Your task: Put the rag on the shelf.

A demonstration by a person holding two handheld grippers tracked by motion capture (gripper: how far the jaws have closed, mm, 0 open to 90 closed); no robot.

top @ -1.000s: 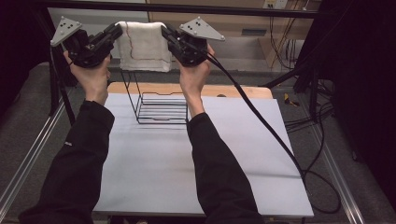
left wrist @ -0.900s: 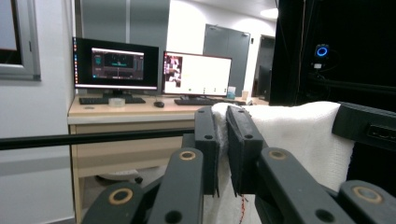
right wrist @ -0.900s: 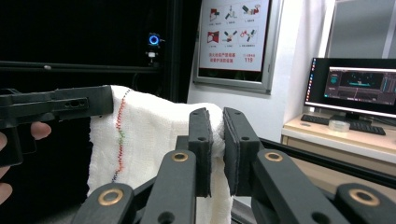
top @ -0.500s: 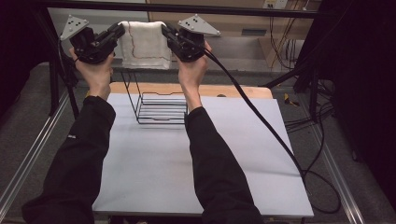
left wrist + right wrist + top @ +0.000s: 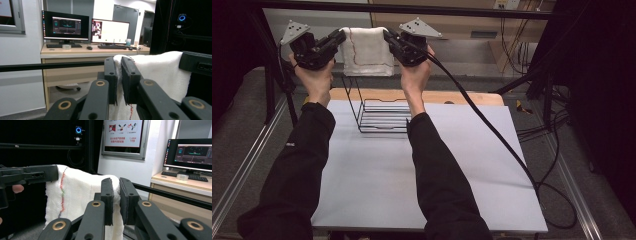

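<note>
- Above the far edge of the table [image 5: 422, 170], left to right: left gripper [image 5: 340, 38], jaws clamped on the left top corner of the white towel [image 5: 367, 52]; its own view shows cloth pinched between the pads.
- Towel: held up in the air between both grippers, hanging flat over the black wire rack [image 5: 382, 116], apart from it. Thin coloured stitch line down one side. Likely light, soft, limp; it will sag and fold wherever unsupported.
- Best hold, in my judgement: the two top corners, kept apart so the cloth stays spread.
- Right gripper [image 5: 388, 36]: jaws closed on the right top corner, cloth bunched between them.
</note>
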